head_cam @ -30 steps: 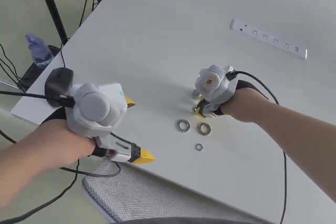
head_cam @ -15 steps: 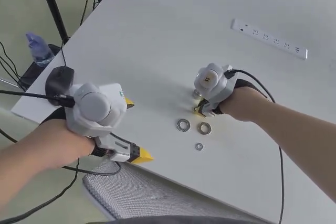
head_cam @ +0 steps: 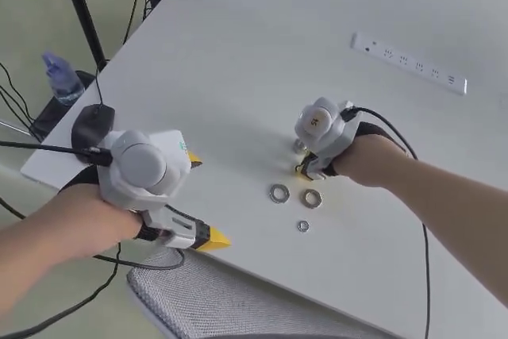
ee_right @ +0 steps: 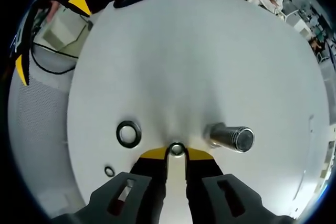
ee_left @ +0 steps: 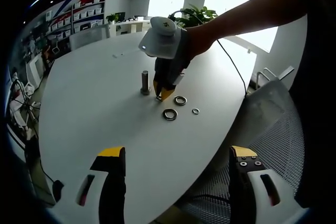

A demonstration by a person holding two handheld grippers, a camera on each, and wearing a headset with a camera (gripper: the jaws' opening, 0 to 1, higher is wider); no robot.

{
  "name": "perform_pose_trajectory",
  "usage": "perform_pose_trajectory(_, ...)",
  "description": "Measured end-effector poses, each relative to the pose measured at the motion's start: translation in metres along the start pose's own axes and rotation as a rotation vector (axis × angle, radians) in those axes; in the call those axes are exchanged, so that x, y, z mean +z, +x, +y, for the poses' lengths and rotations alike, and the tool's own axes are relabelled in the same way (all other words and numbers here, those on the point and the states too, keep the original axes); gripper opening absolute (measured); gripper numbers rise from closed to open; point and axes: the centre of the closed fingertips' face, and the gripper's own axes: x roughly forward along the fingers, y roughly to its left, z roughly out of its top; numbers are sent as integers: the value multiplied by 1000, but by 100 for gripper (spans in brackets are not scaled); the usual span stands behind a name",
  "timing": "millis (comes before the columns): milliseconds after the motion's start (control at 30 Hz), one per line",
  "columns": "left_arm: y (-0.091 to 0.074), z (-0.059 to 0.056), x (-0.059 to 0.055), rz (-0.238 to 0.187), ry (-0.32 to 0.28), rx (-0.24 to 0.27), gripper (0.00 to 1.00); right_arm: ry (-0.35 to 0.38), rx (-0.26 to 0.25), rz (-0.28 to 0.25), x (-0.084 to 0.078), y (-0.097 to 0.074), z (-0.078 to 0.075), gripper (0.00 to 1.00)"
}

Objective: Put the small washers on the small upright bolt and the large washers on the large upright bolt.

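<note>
The large upright bolt [ee_right: 231,137] [ee_left: 145,83] [head_cam: 299,146] stands on the white table [head_cam: 262,61]. My right gripper [ee_right: 177,153] [head_cam: 304,169] [ee_left: 161,94] points down just beside it, its jaws nearly together on a small metal ring, seemingly a small washer [ee_right: 177,149]. Whether a small bolt stands under that ring I cannot tell. Two large washers [head_cam: 279,193] [head_cam: 311,198] and another small washer [head_cam: 302,226] [ee_right: 109,171] lie flat close by. My left gripper [ee_left: 177,153] [head_cam: 205,198] hovers open over the table's near edge, holding nothing.
A white power strip [head_cam: 409,63] lies far across the table. A grey mesh chair [head_cam: 214,299] sits under the near edge. A black adapter [head_cam: 93,125] with cables rests at the table's left corner; a water bottle [head_cam: 62,77] stands on the floor.
</note>
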Motion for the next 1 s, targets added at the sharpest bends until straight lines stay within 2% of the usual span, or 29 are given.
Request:
perform_pose_trajectory(233, 0, 1, 3, -9, -3, 0, 81, 35, 0, -6, -2, -9, -1, 13)
perform_pose_trajectory(300, 0, 3, 6, -27, -1, 6, 83, 43, 0, -13, -2, -13, -2, 13)
perform_pose_trajectory(400, 0, 5, 7, -31, 3, 4, 83, 66, 10, -15, -5, -19, 0, 13)
perform_pose_trajectory(667, -1, 4, 7, -25, 25, -4, 83, 91, -5, -18, -15, -37, 3, 12)
perform_pose_trajectory(1000, -7, 4, 12, -57, 23, -2, 85, 141, -9, -21, -28, -56, 10, 12)
